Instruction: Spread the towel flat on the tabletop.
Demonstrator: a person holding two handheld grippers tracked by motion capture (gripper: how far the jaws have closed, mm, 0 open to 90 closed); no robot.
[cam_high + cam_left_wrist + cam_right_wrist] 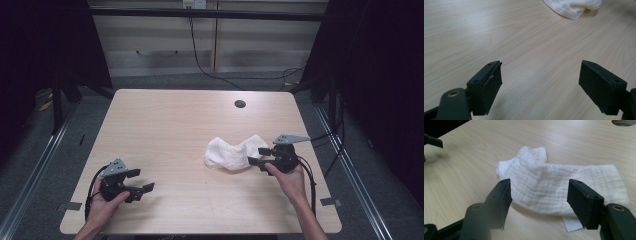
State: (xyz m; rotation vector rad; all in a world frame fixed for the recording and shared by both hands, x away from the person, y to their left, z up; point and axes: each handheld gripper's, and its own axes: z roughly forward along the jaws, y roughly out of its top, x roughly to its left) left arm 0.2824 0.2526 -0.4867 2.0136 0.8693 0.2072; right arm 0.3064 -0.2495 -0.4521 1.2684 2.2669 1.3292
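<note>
While it lies bunched on the table, the cloth is the thing both grippers face.

Cloth: a white, crinkled cloth (231, 153) (554, 186) (574, 7), crumpled into a low heap with one raised fold, resting flat on the wood.
Cloth's place: on the right half of the table (170, 130), nearer the person's edge than the far edge.
Label: a small white tab (572, 224) peeks out from under the cloth's near edge in the right gripper view.
Right gripper: the right gripper (260, 156) (539, 195) sits just beside the cloth's right end, jaws spread wide, the cloth's near edge between them but not pinched.
Right hand: the right hand (289, 179) holds that gripper from behind, on the side away from the cloth.
Left gripper: the left gripper (141, 181) (540, 82) is well apart from the cloth, off to its left and closer to the person; jaws spread over bare wood.
Left hand: the left hand (106, 201) grips it from below.
Hole: a round dark cable hole (240, 104) (624, 122) lies beyond the cloth, toward the far edge.
</note>
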